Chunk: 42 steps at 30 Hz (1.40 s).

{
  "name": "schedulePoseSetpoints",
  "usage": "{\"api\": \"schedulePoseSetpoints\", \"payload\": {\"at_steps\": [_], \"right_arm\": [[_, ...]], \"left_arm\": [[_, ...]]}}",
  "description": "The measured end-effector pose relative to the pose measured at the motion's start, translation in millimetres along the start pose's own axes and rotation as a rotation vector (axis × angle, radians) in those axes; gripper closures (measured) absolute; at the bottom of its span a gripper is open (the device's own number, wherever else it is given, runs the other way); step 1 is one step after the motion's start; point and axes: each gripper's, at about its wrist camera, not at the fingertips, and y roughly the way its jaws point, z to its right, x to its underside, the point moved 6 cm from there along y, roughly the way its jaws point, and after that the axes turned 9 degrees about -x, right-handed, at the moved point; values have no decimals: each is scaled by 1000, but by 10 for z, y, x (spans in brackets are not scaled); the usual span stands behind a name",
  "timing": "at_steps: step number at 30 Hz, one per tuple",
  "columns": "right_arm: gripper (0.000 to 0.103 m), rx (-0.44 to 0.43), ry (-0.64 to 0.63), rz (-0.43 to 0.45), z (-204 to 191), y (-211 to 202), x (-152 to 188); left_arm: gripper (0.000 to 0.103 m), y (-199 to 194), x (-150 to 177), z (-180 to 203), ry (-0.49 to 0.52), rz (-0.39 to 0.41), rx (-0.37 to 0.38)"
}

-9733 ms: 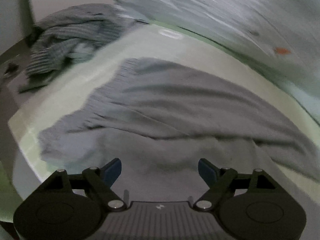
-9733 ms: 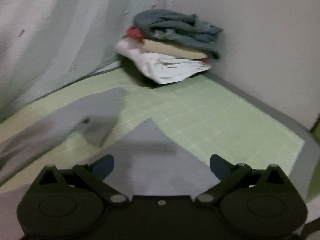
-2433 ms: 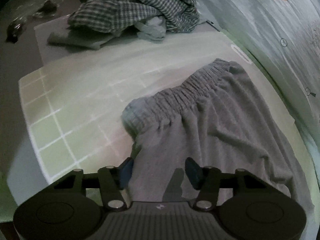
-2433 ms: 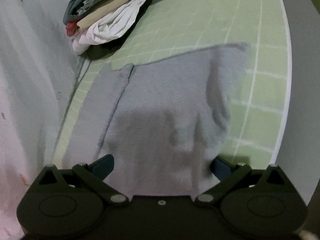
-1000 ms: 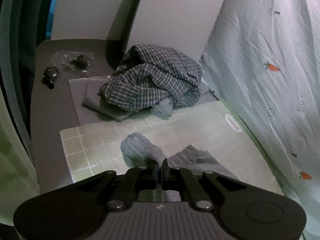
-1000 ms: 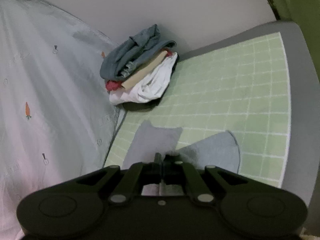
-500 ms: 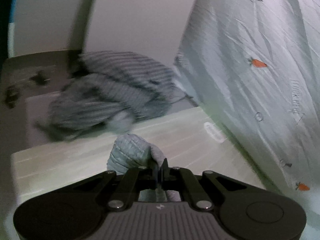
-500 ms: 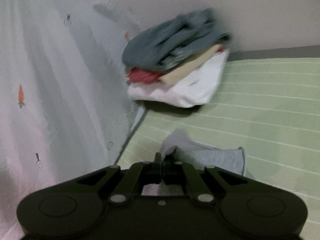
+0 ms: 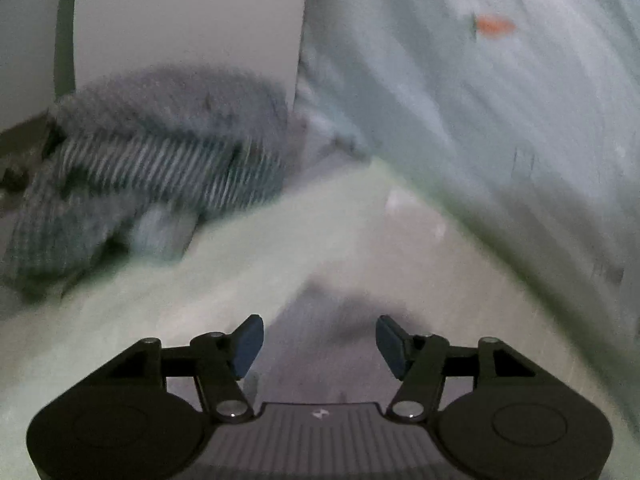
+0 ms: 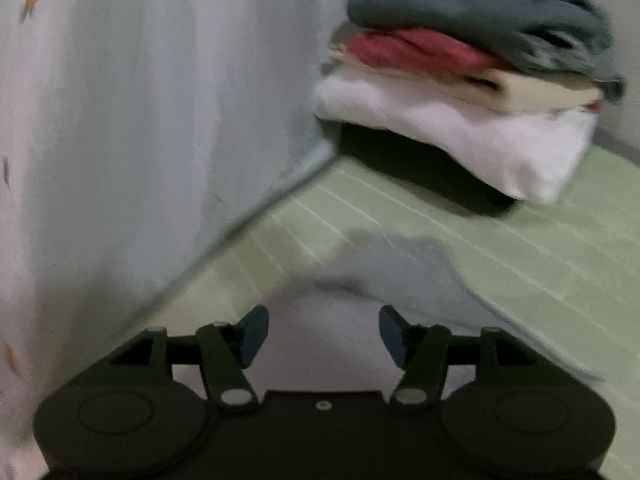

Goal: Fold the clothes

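Note:
The grey shorts lie flat on the pale green grid mat, their cloth running under and ahead of my left gripper. That gripper is open, with nothing between its blue pads. In the right wrist view the other end of the grey shorts rests on the green mat, a fold of it reaching forward. My right gripper hangs open just above that cloth. Both views are blurred by motion.
A heap of checked and striped clothes sits at the mat's far left. A stack of folded garments, grey on red, beige and white, stands at the far right. A pale curtain with carrot prints hangs along the mat's back edge.
Both grippers were shut on the grey shorts and held them lifted. Both have opened now, and the shorts lie released on the mat, nearer the curtain.

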Motion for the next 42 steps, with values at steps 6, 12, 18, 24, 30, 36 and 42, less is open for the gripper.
{"api": "schedulePoseSetpoints", "payload": {"at_steps": [6,12,18,24,30,36,42], "right_arm": [[41,112,55,-21,610,-275,453],[48,191,-72,-58,804,-258,689],[45,255,-199,-40,889,-182,646],[97,281,-267,-47,1061,-81,509],[102,379,-312,-47,1256,-54,324],[72,205,-98,38,1182,-311,282],[65,-8,54,46,928,-275,390]], "left_arm": [[40,-145,798,150,170,-130,41],[40,-276,1370,472,284,-224,93],[39,-459,1650,713,362,-240,132],[39,-489,1849,688,399,-275,105],[39,-445,2014,570,396,-334,72],[34,-466,2064,554,417,-336,50],[30,-471,2096,571,456,-337,28]]}}
